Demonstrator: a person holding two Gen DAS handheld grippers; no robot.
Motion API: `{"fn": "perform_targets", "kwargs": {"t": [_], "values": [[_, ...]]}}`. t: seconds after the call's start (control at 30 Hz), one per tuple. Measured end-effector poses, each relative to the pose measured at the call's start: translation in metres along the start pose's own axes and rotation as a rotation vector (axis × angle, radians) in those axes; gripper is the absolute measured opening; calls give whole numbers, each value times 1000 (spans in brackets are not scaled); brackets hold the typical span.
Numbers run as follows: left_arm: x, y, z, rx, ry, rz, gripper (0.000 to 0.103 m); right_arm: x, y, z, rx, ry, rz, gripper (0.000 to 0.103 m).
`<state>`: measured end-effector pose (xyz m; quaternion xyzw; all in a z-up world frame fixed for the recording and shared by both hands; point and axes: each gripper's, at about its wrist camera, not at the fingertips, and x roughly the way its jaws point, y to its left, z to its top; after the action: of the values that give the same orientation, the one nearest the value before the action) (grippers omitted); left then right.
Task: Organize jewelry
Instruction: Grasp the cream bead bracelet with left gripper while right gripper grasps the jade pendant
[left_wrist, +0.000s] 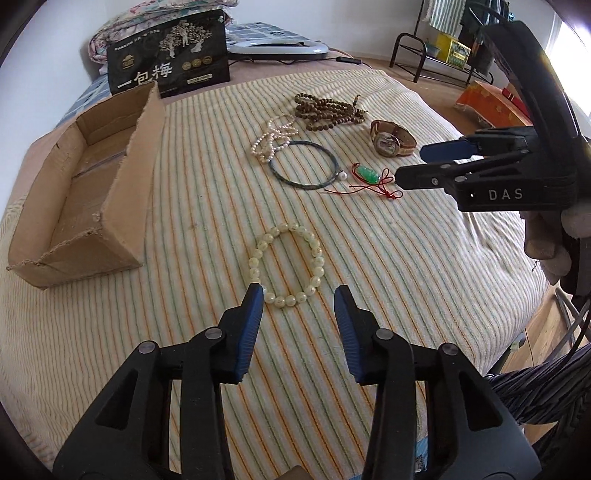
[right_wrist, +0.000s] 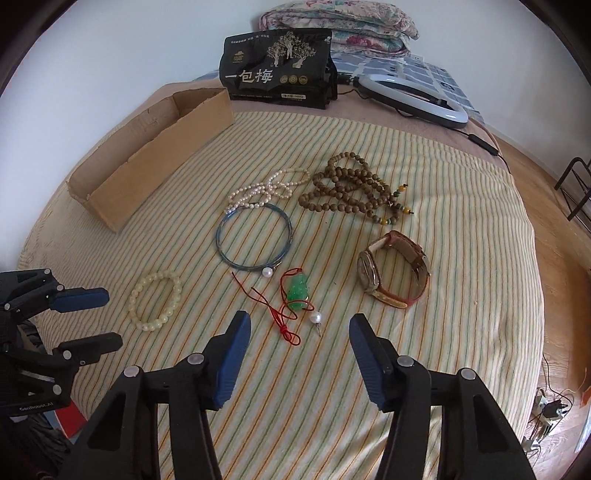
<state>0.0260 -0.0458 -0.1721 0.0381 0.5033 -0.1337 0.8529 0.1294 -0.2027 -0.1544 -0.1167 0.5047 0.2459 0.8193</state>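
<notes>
Jewelry lies on a striped cloth (left_wrist: 207, 206). A pale bead bracelet (left_wrist: 287, 263) (right_wrist: 155, 300) lies just ahead of my open, empty left gripper (left_wrist: 299, 295) (right_wrist: 101, 320). A green jade pendant on red cord (right_wrist: 298, 291) (left_wrist: 366, 175) lies just ahead of my open, empty right gripper (right_wrist: 297, 325) (left_wrist: 410, 162). Farther off lie a blue wire bangle (right_wrist: 254, 236), a pearl strand (right_wrist: 266, 189), brown wooden beads (right_wrist: 351, 188) and a brown-strapped watch (right_wrist: 393, 271). An open cardboard box (left_wrist: 88, 192) (right_wrist: 147, 162) stands at the left.
A black snack bag (right_wrist: 277, 70) stands at the back of the cloth. A ring light (right_wrist: 413, 92) with its cable lies back right, folded quilts (right_wrist: 340, 26) behind. The bed edge drops to wooden floor on the right, with a metal rack (left_wrist: 436, 55).
</notes>
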Motion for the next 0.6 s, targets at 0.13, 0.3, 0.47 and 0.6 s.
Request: {"fn": "perform_targets", "kwargs": {"t": [0.13,0.3,0.47,0.6], "values": [[16,-4,4,6,34,-10,40,13,4,6,-25,27,35,43],[26,-3,7,14,41,17,35,28,7,14,-59,53,15,41],[37,4,11,-3,61,4,34,41,3,18,-55,78,16,37],[42,4,13,-1,67,-12,34,48,6,21,-67,90,12,36]]}}
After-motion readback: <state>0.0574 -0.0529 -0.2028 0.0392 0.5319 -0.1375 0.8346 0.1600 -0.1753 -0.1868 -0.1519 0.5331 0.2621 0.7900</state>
